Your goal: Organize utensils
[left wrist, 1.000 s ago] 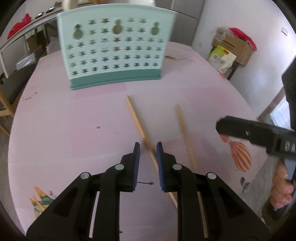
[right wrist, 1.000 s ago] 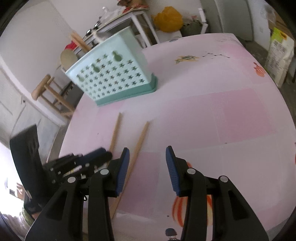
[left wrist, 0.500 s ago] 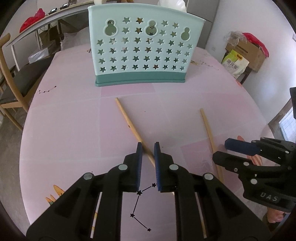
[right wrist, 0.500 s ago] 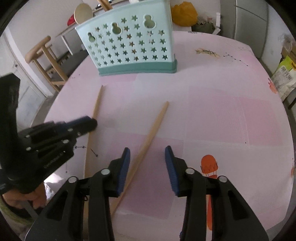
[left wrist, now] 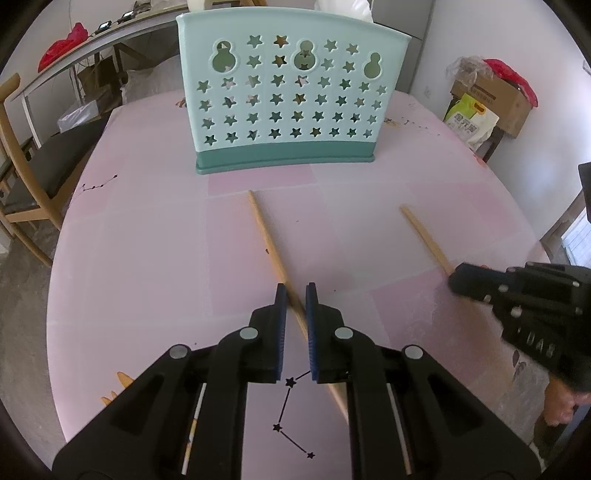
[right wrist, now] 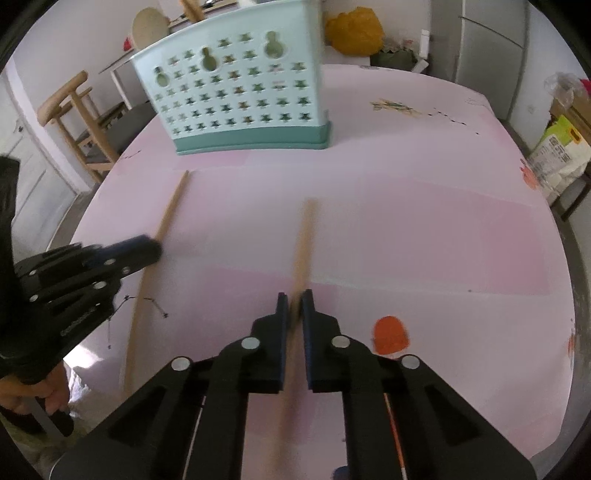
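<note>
Two wooden chopsticks lie on the pink table (left wrist: 147, 258) in front of a mint star-pierced utensil holder (left wrist: 288, 110) (right wrist: 240, 103). The left chopstick (left wrist: 266, 236) (right wrist: 171, 206) runs slantwise between the pads of my left gripper (left wrist: 295, 286) (right wrist: 147, 247). Those jaws are closing, and both pads touch the stick. The right chopstick (left wrist: 424, 232) (right wrist: 304, 236) points straight out from my right gripper (right wrist: 294, 293) (left wrist: 456, 277), whose jaws are closing tight on its shaft. Both sticks rest low on the table.
A wooden chair (left wrist: 22, 192) (right wrist: 70, 107) stands off the table's left edge. A cardboard box (left wrist: 491, 96) and a bag sit on the floor to the right. Utensil tops (right wrist: 147, 24) show above the holder's rim. A person's hand (right wrist: 48, 395) holds the left gripper.
The right jaws went from wide apart beside the right chopstick to clamped on it. The left jaws narrowed around the left chopstick. Both views now face the holder more squarely.
</note>
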### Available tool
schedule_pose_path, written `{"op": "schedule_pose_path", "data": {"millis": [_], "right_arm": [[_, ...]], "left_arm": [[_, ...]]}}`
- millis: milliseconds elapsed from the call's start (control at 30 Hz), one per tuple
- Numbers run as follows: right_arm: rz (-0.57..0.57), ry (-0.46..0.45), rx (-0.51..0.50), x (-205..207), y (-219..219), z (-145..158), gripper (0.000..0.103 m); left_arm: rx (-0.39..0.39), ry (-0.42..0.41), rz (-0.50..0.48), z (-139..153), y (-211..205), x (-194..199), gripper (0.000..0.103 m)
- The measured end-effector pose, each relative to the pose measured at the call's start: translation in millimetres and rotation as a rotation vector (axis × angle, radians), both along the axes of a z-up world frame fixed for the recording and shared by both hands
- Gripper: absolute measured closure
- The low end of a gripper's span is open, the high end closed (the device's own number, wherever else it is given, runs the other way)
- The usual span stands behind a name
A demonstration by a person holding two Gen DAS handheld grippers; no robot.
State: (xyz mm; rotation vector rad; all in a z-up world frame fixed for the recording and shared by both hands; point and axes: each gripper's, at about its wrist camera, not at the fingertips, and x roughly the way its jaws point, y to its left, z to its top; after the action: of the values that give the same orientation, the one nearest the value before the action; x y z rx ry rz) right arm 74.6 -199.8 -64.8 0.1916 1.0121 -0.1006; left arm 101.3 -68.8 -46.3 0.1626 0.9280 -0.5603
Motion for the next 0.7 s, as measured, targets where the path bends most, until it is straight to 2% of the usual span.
{"op": "schedule_pose_path", "data": {"millis": [200,700], "right_arm": [[-0.029,0.001,0.005,-2.8,-15.4,-0.3,0.097],[-0.026,-0.004,-0.005,-0.6,-12.9,-1.1,0.097]], "left_arm": [[0.002,-0.002,-0.002,0.2,1.0,0.3,0.095],[0.004,-0.002,-0.013,1.1,1.6,-1.5,0.095]]}}
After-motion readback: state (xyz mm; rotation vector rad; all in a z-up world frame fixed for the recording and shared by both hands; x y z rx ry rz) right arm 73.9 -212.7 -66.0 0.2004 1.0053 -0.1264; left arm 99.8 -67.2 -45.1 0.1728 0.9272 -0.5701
